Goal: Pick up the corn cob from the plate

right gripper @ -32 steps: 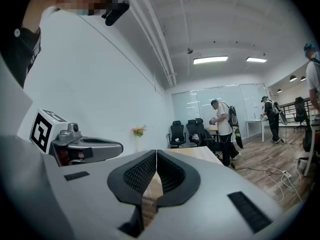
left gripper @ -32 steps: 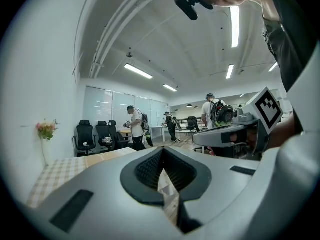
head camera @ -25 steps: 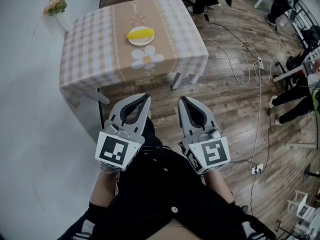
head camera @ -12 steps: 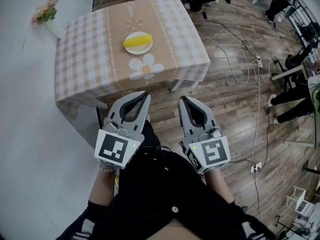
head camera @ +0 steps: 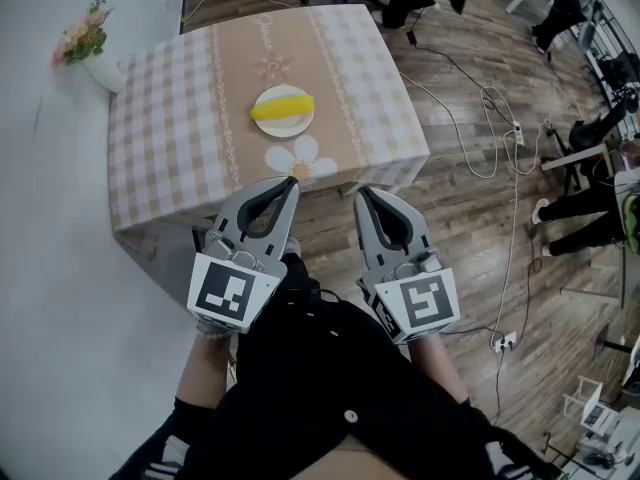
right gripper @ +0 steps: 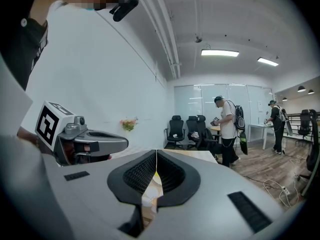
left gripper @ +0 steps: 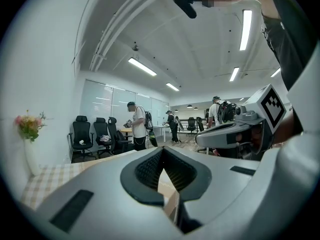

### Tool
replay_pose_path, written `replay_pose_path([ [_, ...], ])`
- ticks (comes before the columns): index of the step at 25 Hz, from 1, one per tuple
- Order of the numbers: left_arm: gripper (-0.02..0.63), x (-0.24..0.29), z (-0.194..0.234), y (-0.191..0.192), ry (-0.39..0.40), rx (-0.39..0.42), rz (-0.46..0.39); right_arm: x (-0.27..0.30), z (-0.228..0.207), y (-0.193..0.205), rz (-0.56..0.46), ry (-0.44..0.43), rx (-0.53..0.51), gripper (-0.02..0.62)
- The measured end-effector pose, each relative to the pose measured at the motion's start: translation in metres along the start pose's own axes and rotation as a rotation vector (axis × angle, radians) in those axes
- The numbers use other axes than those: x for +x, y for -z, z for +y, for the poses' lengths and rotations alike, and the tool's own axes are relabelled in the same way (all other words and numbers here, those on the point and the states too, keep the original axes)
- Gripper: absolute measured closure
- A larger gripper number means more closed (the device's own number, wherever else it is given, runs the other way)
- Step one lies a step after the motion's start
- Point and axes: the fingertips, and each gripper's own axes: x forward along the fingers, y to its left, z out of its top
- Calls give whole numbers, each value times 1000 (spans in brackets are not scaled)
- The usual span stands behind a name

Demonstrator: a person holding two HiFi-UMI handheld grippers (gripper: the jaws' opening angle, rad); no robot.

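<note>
While both grippers hang short of the table, the work in hand seems to be the approach rather than the grasp. The left gripper [head camera: 292, 182] has its grey jaws pressed together with nothing between them, and the right gripper [head camera: 361, 192] is likewise closed and empty; its tips sit over the dark wooden floor, and the left's reach just to the near edge of the table.

The yellow corn cob [head camera: 282, 104] lies on its side on the small round white plate [head camera: 283, 128], which rests on the tan middle strip of the beige-and-white checked tablecloth [head camera: 170, 148], just beyond a printed daisy. It is well apart from both grippers, and slightly nearer the left one's line.

To do this well, I would pick one gripper and spread its jaws wide before it crosses the table edge. The cob lies across the view, so the jaws should straddle its thickness at the middle, not its ends. It is round and will probably roll, so come down level and close slowly. Keep the lower jaw off the plate rim, since the plate may slide on the cloth.
</note>
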Motion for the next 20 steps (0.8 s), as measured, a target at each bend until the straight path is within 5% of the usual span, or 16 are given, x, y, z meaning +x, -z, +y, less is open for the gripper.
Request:
replay_pose_path([
  [11,594,46,91,-2,-27,7,0,99,-15,-20,8,-22,-27,554],
  [20,594,60,116,8,-47,47,5,125,-18,-14,15,-30,-50,554],
])
